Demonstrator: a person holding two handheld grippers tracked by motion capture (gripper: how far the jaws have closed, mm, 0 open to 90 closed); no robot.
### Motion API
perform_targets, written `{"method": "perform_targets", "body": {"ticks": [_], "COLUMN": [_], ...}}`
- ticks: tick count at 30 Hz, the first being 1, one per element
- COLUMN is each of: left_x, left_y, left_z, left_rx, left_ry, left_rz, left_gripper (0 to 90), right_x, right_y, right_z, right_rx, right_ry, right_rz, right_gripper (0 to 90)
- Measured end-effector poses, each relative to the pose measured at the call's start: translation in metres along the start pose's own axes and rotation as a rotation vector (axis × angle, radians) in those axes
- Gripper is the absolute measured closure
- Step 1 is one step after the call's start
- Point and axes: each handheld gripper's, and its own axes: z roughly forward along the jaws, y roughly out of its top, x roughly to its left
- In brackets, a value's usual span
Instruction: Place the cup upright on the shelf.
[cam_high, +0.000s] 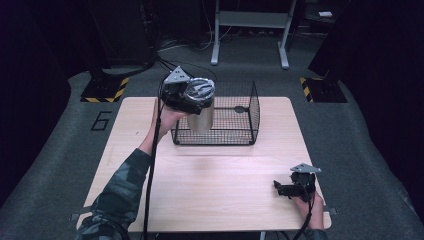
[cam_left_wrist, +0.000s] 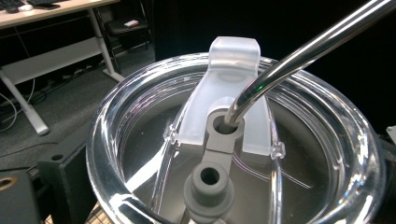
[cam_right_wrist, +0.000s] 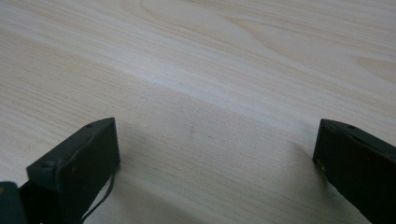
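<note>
- The left gripper (cam_high: 192, 97) is up in the air at the back left of the wooden table (cam_high: 200, 190). It holds a shiny metal cup (cam_high: 201, 114) by its top.
- The cup hangs at the front left corner of a black wire basket (cam_high: 240, 117). I cannot tell if the cup is inside the basket or just in front of it.
- The cup has a clear lid (cam_left_wrist: 121, 135) on top. A shiny metal straw (cam_left_wrist: 299, 56) goes down through a hole in the grey rubber piece (cam_left_wrist: 217, 154) in the middle of the lid.
- In the left gripper view the lid is very close to the camera.
- The wire basket sits at the back of the table, near the middle.
- The right gripper (cam_high: 287, 189) rests low at the front right of the table, well apart from the cup.
- In the right gripper view its two black jaws stand wide apart, with just bare wood between them.
</note>
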Motion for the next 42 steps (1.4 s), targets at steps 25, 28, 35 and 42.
{"method": "perform_targets", "body": {"ticks": [25, 28, 35, 42], "left_x": [0.018, 0.019, 0.021, 0.025], "left_y": [0.005, 0.006, 0.006, 0.003], "left_z": [0.037, 0.042, 0.058, 0.074], "left_rx": [0.01, 0.017, 0.03, 0.039], "left_ry": [0.039, 0.044, 0.06, 0.087], "left_rz": [-0.048, -0.046, -0.043, -0.059], "left_gripper": [3.9, 3.9, 3.8, 3.9], "right_x": [0.0, 0.0, 0.0, 0.0], "right_y": [0.0, 0.0, 0.0, 0.0], "right_z": [0.0, 0.0, 0.0, 0.0], "right_rx": [-0.001, 0.002, 0.002, 0.001], "right_ry": [-0.001, 0.001, 0.001, 0.001], "right_rz": [0.007, 0.006, 0.003, 0.002], "right_gripper": [0.1, 0.1, 0.1, 0.1]}}
